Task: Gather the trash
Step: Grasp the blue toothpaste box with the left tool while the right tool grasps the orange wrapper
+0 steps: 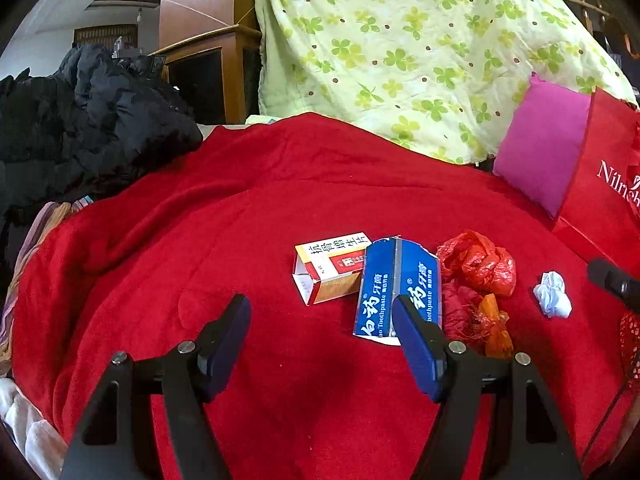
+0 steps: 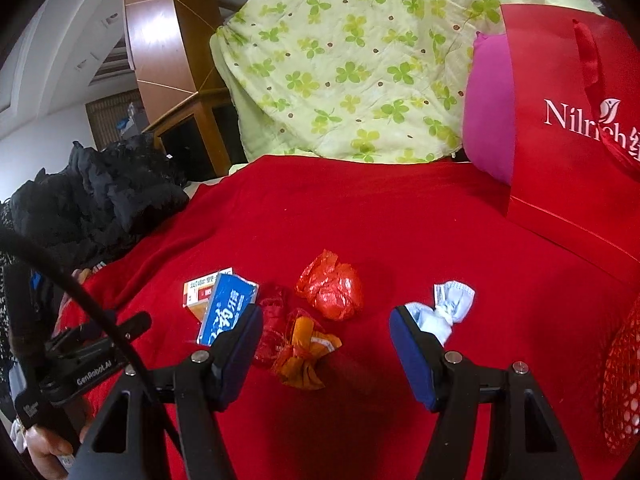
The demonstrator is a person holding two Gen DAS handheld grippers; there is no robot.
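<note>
Trash lies on a red blanket (image 1: 260,208). There is a blue toothpaste box (image 1: 384,276), a white and orange medicine box (image 1: 328,268), a crumpled red plastic bag (image 1: 480,262), an orange and red net wrapper (image 1: 492,324) and a white crumpled mask (image 1: 554,294). My left gripper (image 1: 322,316) is open above bare blanket, and its right finger overlaps the near end of the toothpaste box. My right gripper (image 2: 326,324) is open too. The orange wrapper (image 2: 304,356) lies below its gap, and the white mask (image 2: 452,304) lies just beyond its right finger.
A red paper gift bag (image 2: 572,120) stands at the right against a pink pillow (image 2: 488,112). A green clover quilt (image 2: 352,68) is heaped behind. Dark jackets (image 1: 92,120) are piled at the left. A red mesh net (image 2: 624,380) sits at the right edge.
</note>
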